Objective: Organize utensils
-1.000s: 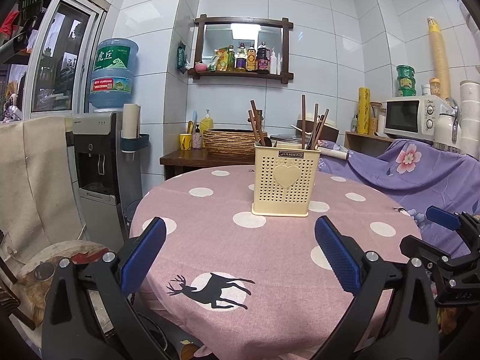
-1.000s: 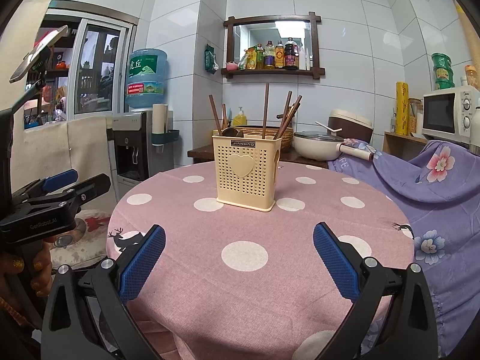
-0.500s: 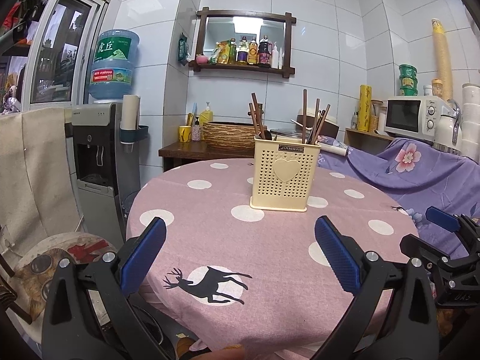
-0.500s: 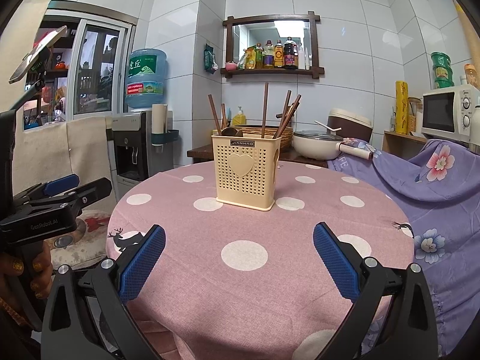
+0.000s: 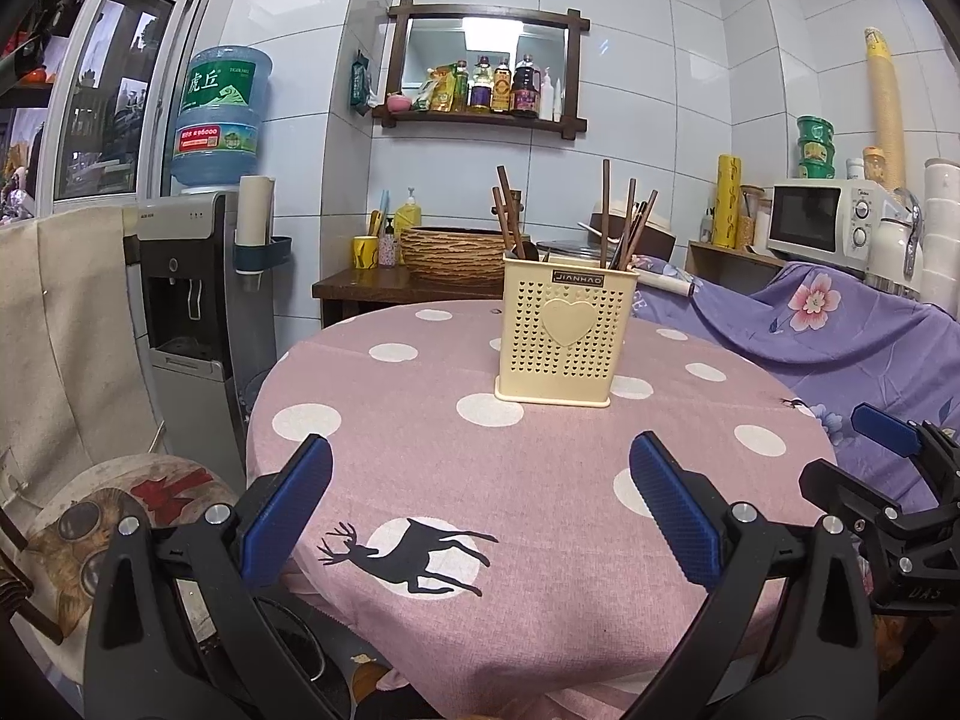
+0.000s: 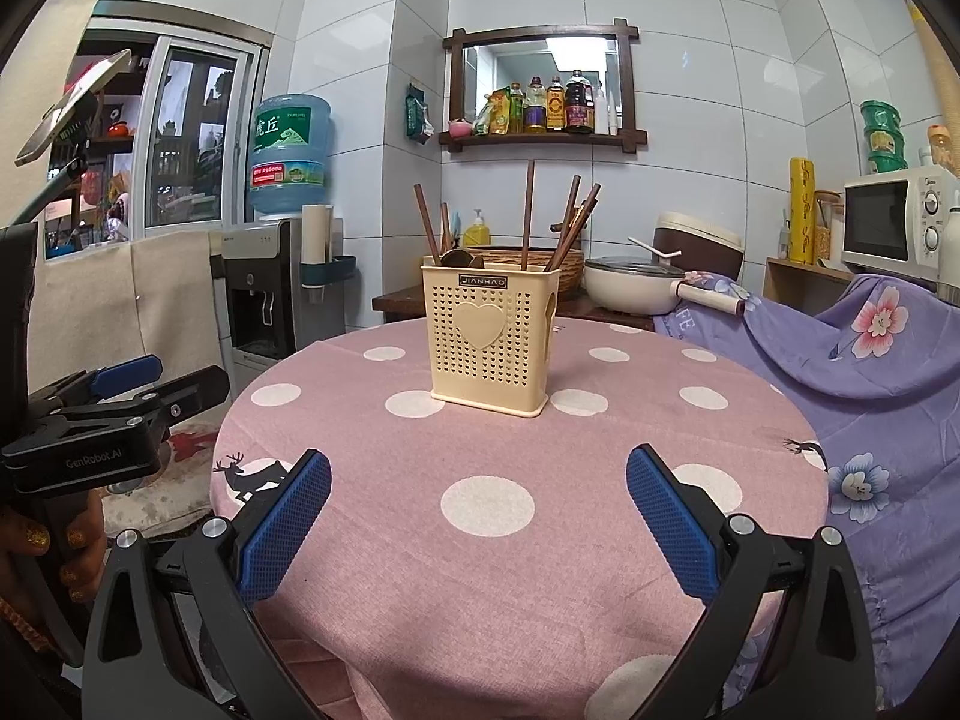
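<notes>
A cream perforated utensil holder (image 5: 564,336) with a heart on its front stands upright on the round pink polka-dot table (image 5: 540,480); it also shows in the right wrist view (image 6: 489,342). Several brown chopsticks (image 5: 627,222) and a spoon stand in it, seen too in the right wrist view (image 6: 528,213). My left gripper (image 5: 480,510) is open and empty, well short of the holder at the table's near edge. My right gripper (image 6: 479,525) is open and empty, also short of the holder.
A water dispenser (image 5: 198,312) stands left of the table. A purple floral cloth (image 6: 870,360) covers furniture to the right. A side table behind holds a woven basket (image 5: 450,255) and a white pot (image 6: 630,291). A microwave (image 5: 828,225) sits far right.
The left gripper has drawn back and lifted slightly, so the holder looks farther away. The right gripper has hardly moved. Both stay open.
</notes>
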